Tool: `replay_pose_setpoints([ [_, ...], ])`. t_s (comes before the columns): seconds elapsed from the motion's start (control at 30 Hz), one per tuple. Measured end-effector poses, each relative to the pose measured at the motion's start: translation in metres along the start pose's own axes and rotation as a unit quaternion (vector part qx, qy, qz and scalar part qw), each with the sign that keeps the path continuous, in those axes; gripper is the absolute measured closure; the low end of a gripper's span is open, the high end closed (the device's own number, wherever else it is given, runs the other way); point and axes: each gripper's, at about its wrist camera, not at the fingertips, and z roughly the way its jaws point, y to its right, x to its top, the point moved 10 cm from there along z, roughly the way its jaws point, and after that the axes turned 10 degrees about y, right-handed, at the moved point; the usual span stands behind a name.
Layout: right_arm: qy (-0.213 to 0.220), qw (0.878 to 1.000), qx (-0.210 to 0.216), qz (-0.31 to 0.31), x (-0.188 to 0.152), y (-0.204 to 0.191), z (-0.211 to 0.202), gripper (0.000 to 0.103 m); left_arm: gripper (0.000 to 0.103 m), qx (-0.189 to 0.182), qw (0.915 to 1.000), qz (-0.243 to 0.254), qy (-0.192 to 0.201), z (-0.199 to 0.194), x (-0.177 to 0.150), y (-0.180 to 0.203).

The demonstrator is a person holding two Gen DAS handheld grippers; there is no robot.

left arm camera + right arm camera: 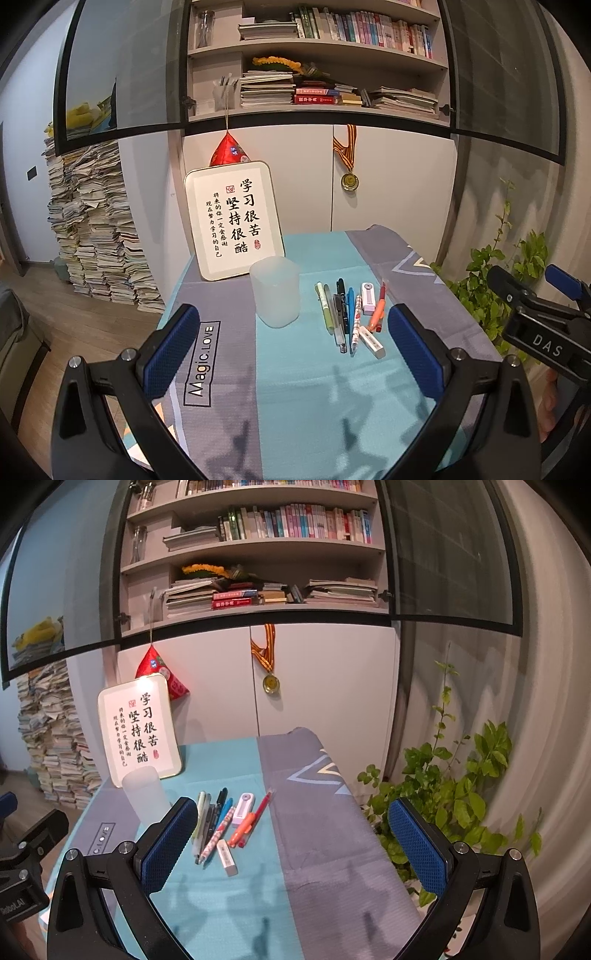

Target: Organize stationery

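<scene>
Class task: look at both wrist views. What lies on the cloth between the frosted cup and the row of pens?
Nothing: between the frosted cup and the row of pens only bare teal cloth shows, clearest in the left wrist view.

The desk [314, 398] is covered by a cloth [424, 269] in teal and grey panels with "Magic.LOVE" printed at the left. A frosted cup [275, 291] stands upright on it. Just beside the cup lies a row of pens [341, 314], with a white correction tape [367, 293] and a white eraser [372, 341]. A framed sign [234, 221] leans at the back.
</scene>
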Motion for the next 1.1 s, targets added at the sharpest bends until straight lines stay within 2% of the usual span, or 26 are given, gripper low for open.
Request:
replay_pose_setpoints([
  [1.1, -0.014, 1.000, 0.000, 0.010, -0.009, 0.002, 0.012, 0.000, 0.001, -0.007, 0.9999, 0.002, -0.012, 0.012, -0.002, 0.009],
])
